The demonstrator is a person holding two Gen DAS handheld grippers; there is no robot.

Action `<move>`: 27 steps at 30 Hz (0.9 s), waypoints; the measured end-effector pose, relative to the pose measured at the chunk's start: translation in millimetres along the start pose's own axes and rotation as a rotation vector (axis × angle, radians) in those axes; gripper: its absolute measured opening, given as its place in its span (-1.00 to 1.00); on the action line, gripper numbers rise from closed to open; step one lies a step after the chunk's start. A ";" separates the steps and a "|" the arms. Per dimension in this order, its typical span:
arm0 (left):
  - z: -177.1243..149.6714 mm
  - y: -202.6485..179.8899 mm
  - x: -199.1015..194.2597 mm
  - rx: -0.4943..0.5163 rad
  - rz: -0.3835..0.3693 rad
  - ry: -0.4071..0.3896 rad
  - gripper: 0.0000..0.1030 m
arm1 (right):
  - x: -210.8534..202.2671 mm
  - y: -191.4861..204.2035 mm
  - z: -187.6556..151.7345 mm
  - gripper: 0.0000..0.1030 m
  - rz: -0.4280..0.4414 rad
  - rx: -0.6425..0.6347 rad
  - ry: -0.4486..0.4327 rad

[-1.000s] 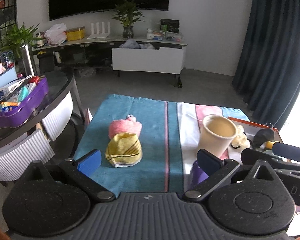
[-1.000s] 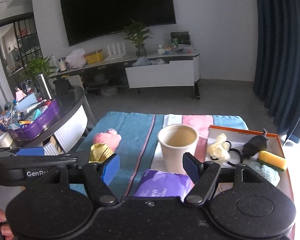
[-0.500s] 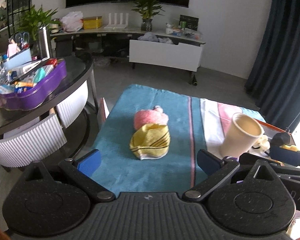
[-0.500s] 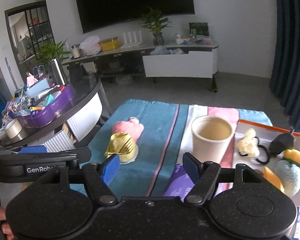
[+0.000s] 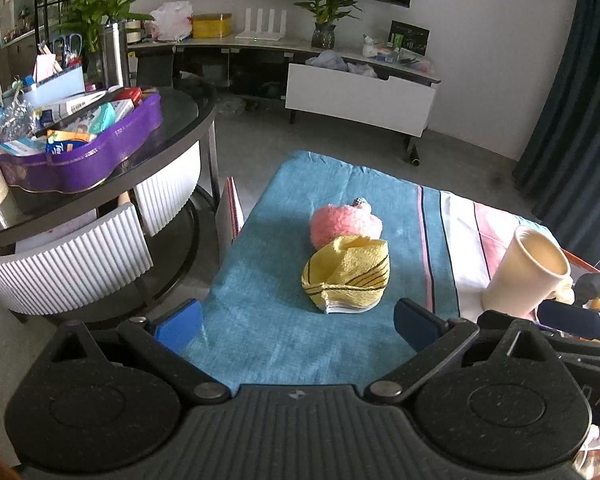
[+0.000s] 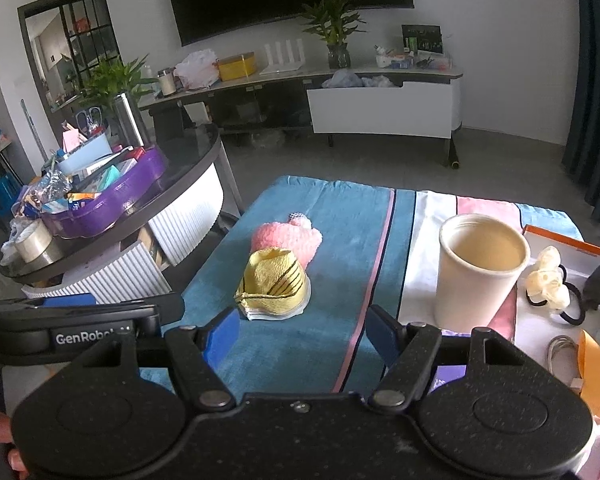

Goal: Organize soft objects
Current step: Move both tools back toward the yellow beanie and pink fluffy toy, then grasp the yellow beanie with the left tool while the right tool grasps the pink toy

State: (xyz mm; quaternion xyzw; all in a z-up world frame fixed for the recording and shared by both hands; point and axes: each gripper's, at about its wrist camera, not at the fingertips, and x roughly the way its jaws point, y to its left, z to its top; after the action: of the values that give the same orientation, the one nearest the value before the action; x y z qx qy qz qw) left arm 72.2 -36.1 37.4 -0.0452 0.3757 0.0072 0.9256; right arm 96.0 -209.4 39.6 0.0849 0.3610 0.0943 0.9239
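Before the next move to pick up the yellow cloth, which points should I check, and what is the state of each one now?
1. Left gripper open: ok.
2. Right gripper open, holds nothing: ok.
3. Yellow cloth free on the towel, ahead of the left gripper: ok.
4. Yellow cloth apart from the pink toy: not ok, they touch.
5. Cup upright, apart from the cloth: ok.
6. Cup empty: cannot tell.

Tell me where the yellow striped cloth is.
In both wrist views the yellow striped cloth lies on the teal towel, touching the pink plush behind it, left of the cup.
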 end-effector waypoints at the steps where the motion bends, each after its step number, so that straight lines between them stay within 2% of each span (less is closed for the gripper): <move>1: 0.1 0.3 2.9 0.000 -0.005 0.001 1.00 | 2.0 0.0 -0.1 0.61 -0.001 0.000 0.002; 8: 0.6 0.4 34.2 -0.015 -0.043 0.028 1.00 | 12.0 -1.6 2.5 0.61 -0.019 -0.014 -0.004; 15: 5.4 -14.1 84.2 0.002 -0.054 0.064 1.00 | 11.6 -10.6 8.5 0.61 -0.037 -0.017 -0.029; 19: 11.1 -25.1 110.4 0.022 -0.056 0.065 1.00 | 12.4 -16.3 10.7 0.61 -0.041 -0.021 -0.036; 22: 12.9 -31.5 125.4 0.041 -0.029 0.063 0.98 | 14.4 -21.8 12.6 0.61 -0.043 -0.014 -0.038; 24: 13.1 -33.6 134.6 0.062 -0.041 0.078 0.77 | 16.6 -25.1 13.4 0.61 -0.047 -0.010 -0.037; 26: 12.1 -31.8 140.0 0.066 -0.066 0.091 0.26 | 18.9 -27.7 14.4 0.61 -0.051 -0.006 -0.034; 27: 11.9 -29.7 140.7 0.059 -0.085 0.099 0.11 | 20.5 -28.9 15.4 0.61 -0.052 -0.002 -0.033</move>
State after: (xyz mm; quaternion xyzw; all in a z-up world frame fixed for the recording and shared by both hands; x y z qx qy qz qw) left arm 182.8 -67.5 -49.7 -0.0340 0.4190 -0.0453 0.9062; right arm 124.5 -233.8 30.9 0.0759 0.3479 0.0691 0.9319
